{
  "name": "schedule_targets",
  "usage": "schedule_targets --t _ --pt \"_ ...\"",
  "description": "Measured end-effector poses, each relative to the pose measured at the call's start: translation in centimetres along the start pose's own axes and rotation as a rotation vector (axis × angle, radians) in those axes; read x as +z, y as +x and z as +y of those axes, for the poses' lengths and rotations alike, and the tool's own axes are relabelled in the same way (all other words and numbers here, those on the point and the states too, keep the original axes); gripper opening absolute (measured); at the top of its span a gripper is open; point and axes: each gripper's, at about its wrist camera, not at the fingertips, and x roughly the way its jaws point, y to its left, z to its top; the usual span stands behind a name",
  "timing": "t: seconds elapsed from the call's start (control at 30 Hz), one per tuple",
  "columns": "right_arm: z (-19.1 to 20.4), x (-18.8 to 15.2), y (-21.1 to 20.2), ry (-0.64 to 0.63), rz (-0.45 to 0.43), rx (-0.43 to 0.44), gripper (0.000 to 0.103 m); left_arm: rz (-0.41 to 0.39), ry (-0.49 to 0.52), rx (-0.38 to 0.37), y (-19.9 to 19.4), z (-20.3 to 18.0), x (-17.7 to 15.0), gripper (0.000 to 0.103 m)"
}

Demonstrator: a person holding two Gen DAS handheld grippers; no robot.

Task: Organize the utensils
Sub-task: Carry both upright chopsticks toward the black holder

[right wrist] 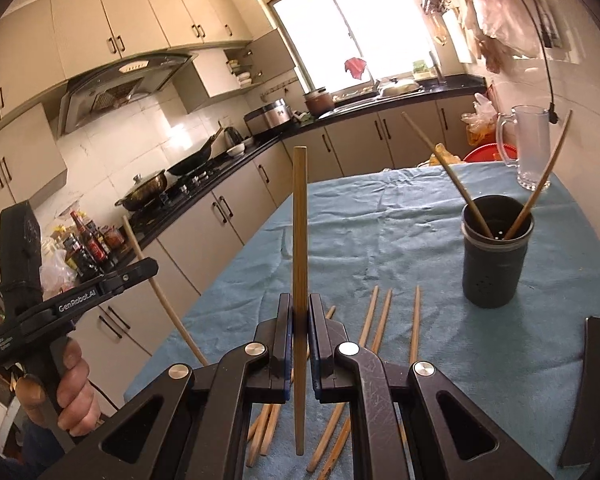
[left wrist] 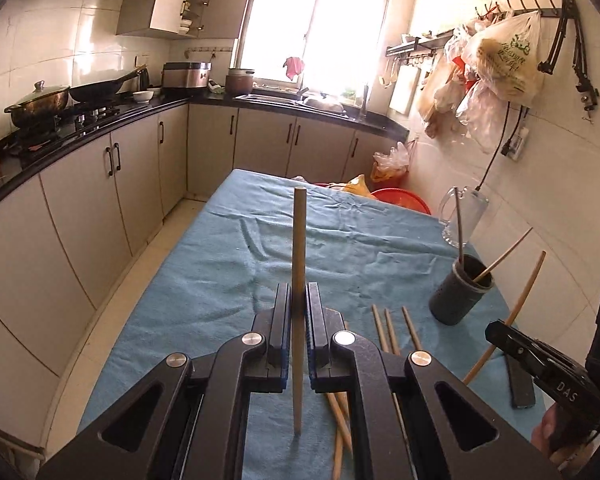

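My left gripper [left wrist: 299,294] is shut on a wooden chopstick [left wrist: 299,240] held upright above the blue cloth. My right gripper [right wrist: 299,306] is shut on another chopstick [right wrist: 299,220], also upright. Several loose chopsticks [right wrist: 382,320] lie on the cloth in front of both grippers; they also show in the left wrist view [left wrist: 388,332]. A dark utensil cup [right wrist: 494,252] stands to the right with two chopsticks leaning in it; in the left wrist view [left wrist: 458,294] it holds a chopstick and a metal utensil. The right gripper shows at the right edge of the left view, the left gripper at the left edge of the right view.
The table carries a blue cloth [right wrist: 380,232]. A glass mug [right wrist: 530,146] stands behind the cup. A dark flat object [right wrist: 592,392] lies at the table's right. Kitchen cabinets and a stove counter [left wrist: 80,128] run along the left, red basins [left wrist: 400,198] beyond the table.
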Motion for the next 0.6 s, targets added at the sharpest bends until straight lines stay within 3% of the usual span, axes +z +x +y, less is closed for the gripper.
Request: schedule_targets --t 0.6 --pt "-1.9 0.2 -2.6 0.067 -0.060 -0.048 0.008 -0.027 -0.005 -0.030 -1.8 -0.5 0.3 0.006"
